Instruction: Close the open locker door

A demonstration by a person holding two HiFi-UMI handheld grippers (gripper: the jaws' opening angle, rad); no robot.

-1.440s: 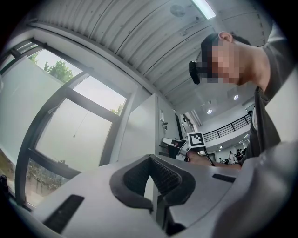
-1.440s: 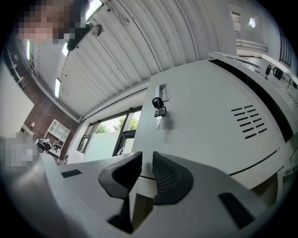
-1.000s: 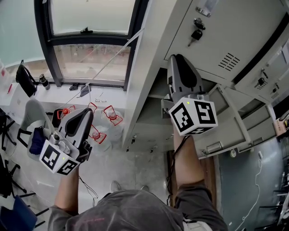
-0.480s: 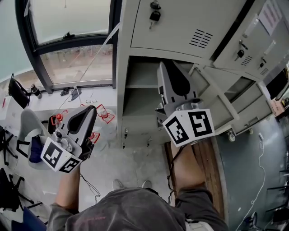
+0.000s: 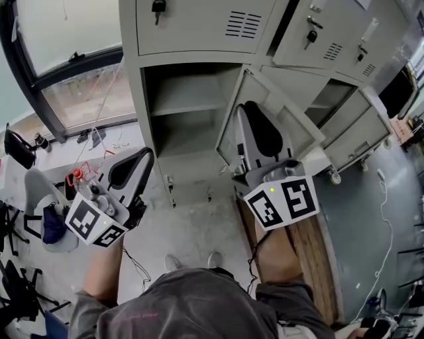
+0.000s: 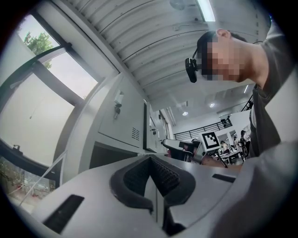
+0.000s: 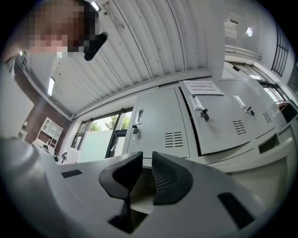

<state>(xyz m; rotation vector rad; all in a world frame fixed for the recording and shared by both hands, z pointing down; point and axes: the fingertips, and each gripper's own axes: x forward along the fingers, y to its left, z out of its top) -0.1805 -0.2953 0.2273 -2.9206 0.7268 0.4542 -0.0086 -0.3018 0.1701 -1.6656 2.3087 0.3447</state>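
We see a grey locker bank (image 5: 199,26) across the top of the head view. Grey floor (image 5: 192,225) runs below it and a dark-framed window (image 5: 59,73) sits at upper left. One compartment (image 5: 189,112) at upper centre is open, with a shelf (image 5: 185,99) inside and nothing else we can make out.

The open locker door (image 5: 298,126) hangs off the compartment's right edge. It is swung out toward the camera, inner face showing, just right of frame centre. A second open door (image 5: 361,129) shows further right in the bank.

The right hand-held gripper (image 5: 255,109) is at frame centre, in front of the open locker door and overlapping its left part. We can't tell if it touches. In the right gripper view its jaws (image 7: 146,160) stand slightly apart with nothing between them, and closed locker fronts lie beyond.

The left hand-held gripper (image 5: 142,155) is at lower left, over the floor, well apart from the door and left of the compartment. In the left gripper view its pads (image 6: 150,160) meet at the tips, empty.

Marker cubes (image 5: 281,202) sit on the gripper backs. A key (image 5: 159,8) hangs in the lock at the top edge.
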